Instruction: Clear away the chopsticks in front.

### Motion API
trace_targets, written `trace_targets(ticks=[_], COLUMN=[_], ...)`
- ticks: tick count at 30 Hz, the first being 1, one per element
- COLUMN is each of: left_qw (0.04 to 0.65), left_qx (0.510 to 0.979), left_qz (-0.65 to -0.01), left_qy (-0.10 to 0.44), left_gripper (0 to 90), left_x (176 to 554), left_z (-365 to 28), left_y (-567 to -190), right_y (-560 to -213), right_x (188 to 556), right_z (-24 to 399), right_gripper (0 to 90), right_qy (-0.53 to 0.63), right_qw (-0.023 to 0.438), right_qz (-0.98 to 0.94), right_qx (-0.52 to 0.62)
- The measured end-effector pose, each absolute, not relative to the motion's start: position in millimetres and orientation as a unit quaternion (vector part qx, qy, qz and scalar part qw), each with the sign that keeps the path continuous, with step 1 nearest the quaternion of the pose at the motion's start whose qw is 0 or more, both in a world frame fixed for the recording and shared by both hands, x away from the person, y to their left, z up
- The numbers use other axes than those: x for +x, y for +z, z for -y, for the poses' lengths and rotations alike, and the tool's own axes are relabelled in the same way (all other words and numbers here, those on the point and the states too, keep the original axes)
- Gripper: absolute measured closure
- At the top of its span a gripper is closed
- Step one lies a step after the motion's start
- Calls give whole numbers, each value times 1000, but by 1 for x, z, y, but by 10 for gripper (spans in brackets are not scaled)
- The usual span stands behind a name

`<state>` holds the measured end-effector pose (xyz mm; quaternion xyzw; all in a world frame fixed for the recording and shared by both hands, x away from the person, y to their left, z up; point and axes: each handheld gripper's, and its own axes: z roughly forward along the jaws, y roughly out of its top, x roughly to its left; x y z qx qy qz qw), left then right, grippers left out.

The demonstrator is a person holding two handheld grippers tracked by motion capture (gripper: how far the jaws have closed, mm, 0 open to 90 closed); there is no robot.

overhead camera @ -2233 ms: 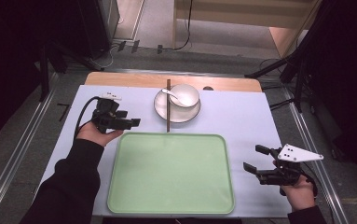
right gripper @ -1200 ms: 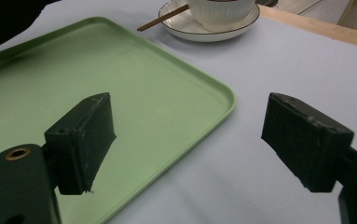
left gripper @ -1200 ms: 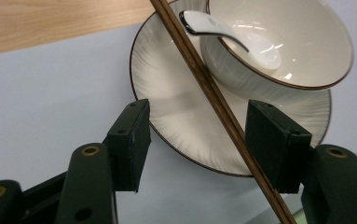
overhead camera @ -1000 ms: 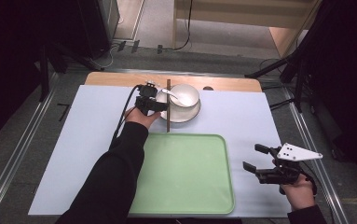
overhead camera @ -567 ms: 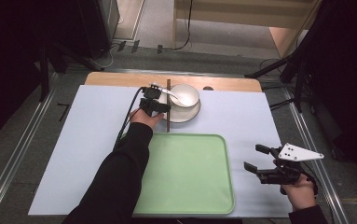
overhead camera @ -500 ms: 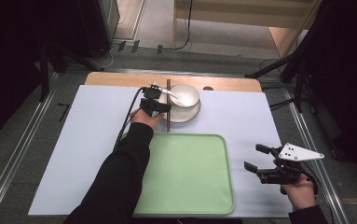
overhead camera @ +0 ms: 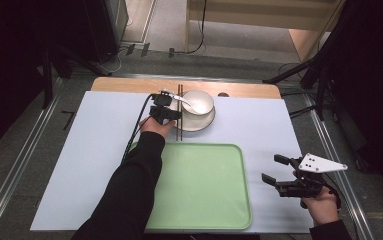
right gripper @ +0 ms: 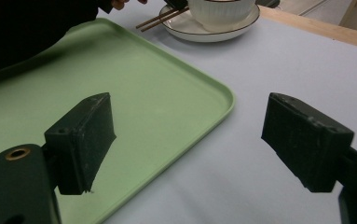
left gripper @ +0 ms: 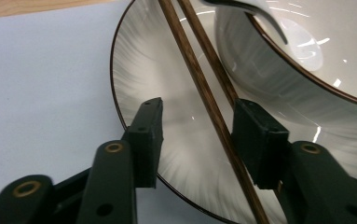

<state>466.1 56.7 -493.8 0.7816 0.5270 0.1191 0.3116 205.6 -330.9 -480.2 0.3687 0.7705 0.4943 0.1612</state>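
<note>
Left gripper is sitting at upper centre of the high view, over the left edge of the plate. In the left gripper view its jaws are straddling the chopsticks, which are lying across the plate rim just beside the bowl. The jaws have just been closing, chopsticks between them; the right pad looks to be touching or nearly touching the sticks, the left pad is standing clear with a gap, so they are apart, no clamp yet.

Spoon is resting in the bowl. Green tray is lying in the lower centre of the high view, nothing on it.

Right gripper is hovering at lower right, just beside the tray's right edge, jaws wide apart on nothing.

Progress, judging: early. Reach to chopsticks done, grasp half done. Lifting them and clearing the tableware, likely onto the tray, is all remaining. Worktop sheet otherwise bare.
</note>
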Motion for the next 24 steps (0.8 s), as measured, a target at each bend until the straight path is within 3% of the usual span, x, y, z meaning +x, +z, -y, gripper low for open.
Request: trace_targets(ticks=[4, 10, 24], left_qw=[316, 322, 333], left_qx=[774, 750, 747], left_qz=[-537, -568, -564], left_qy=[115, 106, 111], left_gripper=[698, 811, 858], left_x=[468, 468, 462], left_z=[-55, -58, -76], left_y=[-498, -505, -482], right_y=[-480, -480, -481], right_x=[206, 206, 206], right_z=[331, 331, 331], right_gripper=[176, 176, 176], right_qy=[494, 495, 494], right_qw=[161, 159, 158], right_qz=[-770, -771, -772], right_qx=[369, 369, 368])
